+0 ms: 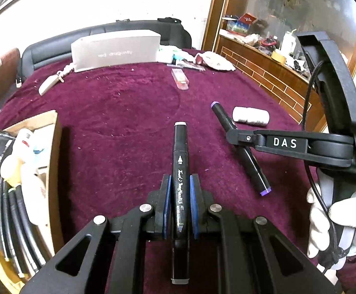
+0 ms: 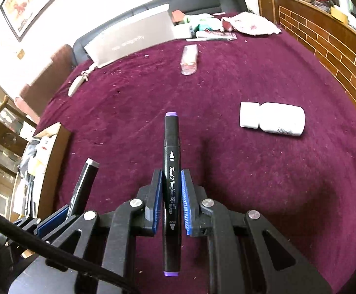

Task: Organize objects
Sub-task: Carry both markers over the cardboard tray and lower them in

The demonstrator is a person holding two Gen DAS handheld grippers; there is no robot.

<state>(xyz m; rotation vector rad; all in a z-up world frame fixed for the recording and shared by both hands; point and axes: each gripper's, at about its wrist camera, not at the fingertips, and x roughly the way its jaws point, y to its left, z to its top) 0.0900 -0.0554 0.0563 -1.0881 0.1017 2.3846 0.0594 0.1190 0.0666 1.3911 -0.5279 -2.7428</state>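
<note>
My left gripper [image 1: 180, 183] is shut on a black art marker with grey-white end caps [image 1: 180, 161], held above the maroon tablecloth and pointing away from the camera. My right gripper [image 2: 171, 178] is shut on a second black marker with purple end caps [image 2: 171, 147]. In the left wrist view the right gripper [image 1: 234, 134] appears at the right with the purple-capped marker [image 1: 256, 169] slanting through it, and a white-gloved hand [image 1: 325, 220] grips its handle. In the right wrist view the grey-capped marker [image 2: 85, 186] shows at lower left, with the left gripper [image 2: 55, 220] partly seen.
A cardboard box [image 1: 53, 142] with tubes, cables and packets stands at the table's left edge. A white bottle [image 2: 273, 120] lies on its side to the right. A clear plastic case [image 2: 189, 58], a grey box [image 1: 115, 51], and cloth clutter [image 1: 214, 60] lie farther back. A wooden counter [image 1: 271, 80] borders the right side.
</note>
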